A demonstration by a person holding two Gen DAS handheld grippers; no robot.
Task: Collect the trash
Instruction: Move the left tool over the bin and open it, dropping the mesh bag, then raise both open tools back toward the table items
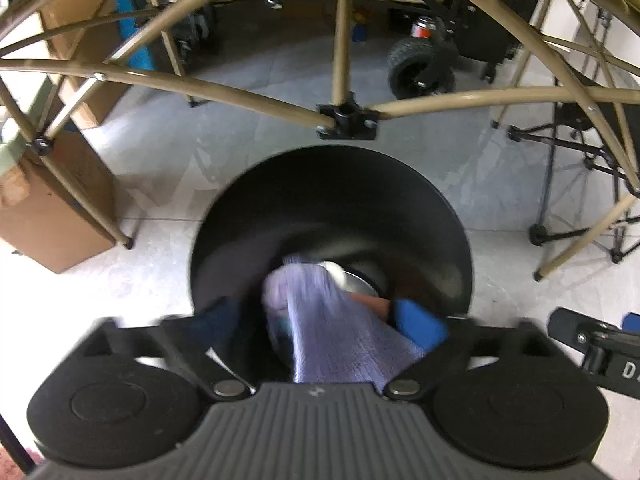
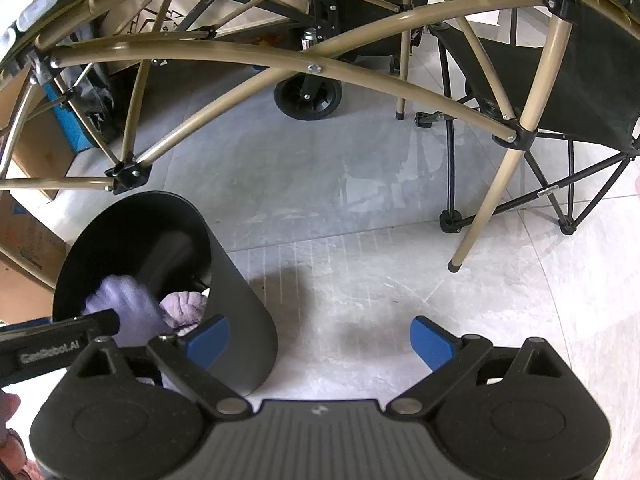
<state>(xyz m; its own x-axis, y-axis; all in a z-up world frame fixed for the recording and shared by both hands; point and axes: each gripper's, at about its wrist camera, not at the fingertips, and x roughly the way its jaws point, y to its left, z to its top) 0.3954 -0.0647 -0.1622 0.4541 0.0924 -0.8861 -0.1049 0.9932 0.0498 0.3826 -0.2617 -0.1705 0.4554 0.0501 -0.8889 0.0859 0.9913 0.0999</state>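
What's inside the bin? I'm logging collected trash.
In the bin: a blurred purple cloth, a second purple wad, something metallic, an orange scrap. The cloth hides the rest.

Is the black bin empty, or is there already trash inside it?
Not empty. The black bin holds a purple cloth and what looks like a metal can; another blurred purple cloth hangs over its opening.

Pale grey tiled floor [image 2: 360, 208], black round trash bin [image 2: 240, 320] standing on it, tan folding-frame legs [image 2: 486, 200], cardboard box [image 1: 52, 216], black wheel [image 2: 308, 96]
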